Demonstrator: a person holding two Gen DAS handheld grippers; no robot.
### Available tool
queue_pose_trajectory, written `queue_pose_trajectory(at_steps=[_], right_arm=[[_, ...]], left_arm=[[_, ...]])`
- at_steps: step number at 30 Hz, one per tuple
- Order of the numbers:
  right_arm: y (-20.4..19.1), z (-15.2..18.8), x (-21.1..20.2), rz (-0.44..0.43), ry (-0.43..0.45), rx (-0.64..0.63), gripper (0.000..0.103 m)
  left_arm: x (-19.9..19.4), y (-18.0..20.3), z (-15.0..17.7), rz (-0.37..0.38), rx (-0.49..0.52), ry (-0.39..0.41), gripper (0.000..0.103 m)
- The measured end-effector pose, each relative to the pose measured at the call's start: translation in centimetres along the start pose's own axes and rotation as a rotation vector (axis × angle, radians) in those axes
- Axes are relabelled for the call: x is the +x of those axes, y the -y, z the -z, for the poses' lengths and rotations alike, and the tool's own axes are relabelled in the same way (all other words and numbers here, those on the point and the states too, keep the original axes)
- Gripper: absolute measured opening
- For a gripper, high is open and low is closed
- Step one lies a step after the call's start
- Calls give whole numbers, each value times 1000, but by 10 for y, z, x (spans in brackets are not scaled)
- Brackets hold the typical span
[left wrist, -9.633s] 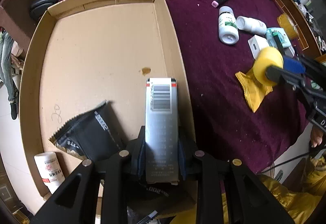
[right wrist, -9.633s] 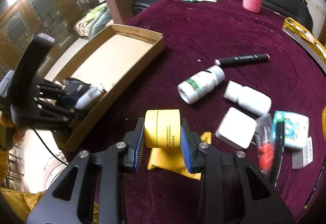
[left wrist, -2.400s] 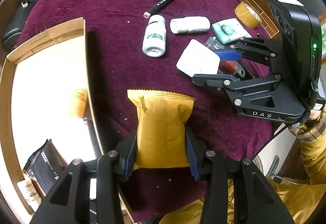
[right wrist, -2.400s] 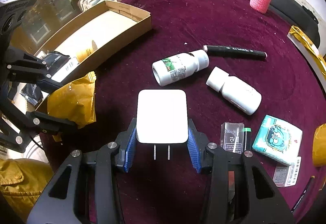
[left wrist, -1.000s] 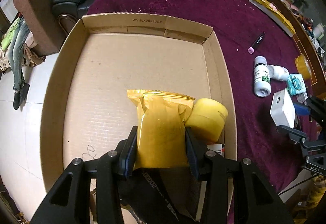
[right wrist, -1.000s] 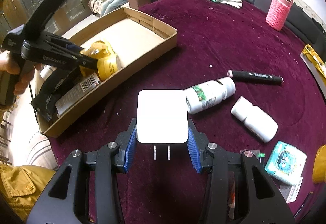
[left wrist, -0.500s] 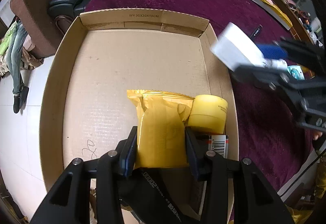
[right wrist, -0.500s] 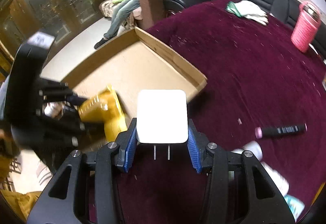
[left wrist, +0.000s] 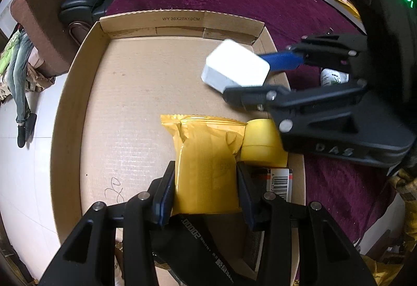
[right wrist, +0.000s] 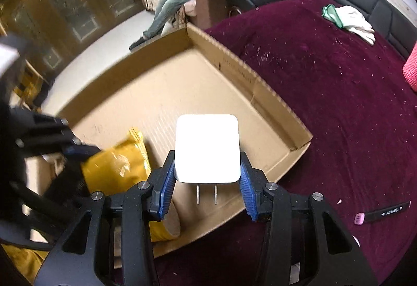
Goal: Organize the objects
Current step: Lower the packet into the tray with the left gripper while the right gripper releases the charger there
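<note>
**White charger and yellow pouch over the box**

White charger (right wrist: 207, 148) sits pinched in the right gripper (right wrist: 207, 179), prongs pointing back toward the camera, hanging above the cardboard box (left wrist: 130, 93). The left gripper (left wrist: 206, 191) clamps a yellow pouch (left wrist: 206, 163), long axis running away from the camera, low inside the box beside a yellow jar (left wrist: 263, 145).

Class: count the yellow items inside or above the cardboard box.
2. The yellow pouch is gripped by the left gripper over the cardboard box. The yellow jar lies beside it, against the right wall. Others may be hidden beneath the grippers.
</note>
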State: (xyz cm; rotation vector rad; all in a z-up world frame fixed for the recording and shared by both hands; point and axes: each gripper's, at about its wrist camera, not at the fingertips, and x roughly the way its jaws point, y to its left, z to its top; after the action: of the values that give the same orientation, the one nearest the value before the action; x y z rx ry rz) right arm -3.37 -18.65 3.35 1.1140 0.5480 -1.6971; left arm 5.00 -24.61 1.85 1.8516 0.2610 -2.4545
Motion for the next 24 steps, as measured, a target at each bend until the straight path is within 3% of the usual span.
queue_pose_trajectory(at_steps=[8, 14, 19, 24], right_arm=[[-8, 7, 1, 33, -4, -69, 45], [-6, 7, -1, 21, 4, -51, 45], [2, 11, -13, -24, 44, 16, 46], [11, 25, -40, -49, 116, 113, 57]], left_arm=[[1, 0, -3, 0, -13, -1, 44], [1, 1, -3, 9, -31, -6, 46], [0, -3, -1, 38, -65, -18, 63], [-4, -7, 3, 22, -93, -20, 66]])
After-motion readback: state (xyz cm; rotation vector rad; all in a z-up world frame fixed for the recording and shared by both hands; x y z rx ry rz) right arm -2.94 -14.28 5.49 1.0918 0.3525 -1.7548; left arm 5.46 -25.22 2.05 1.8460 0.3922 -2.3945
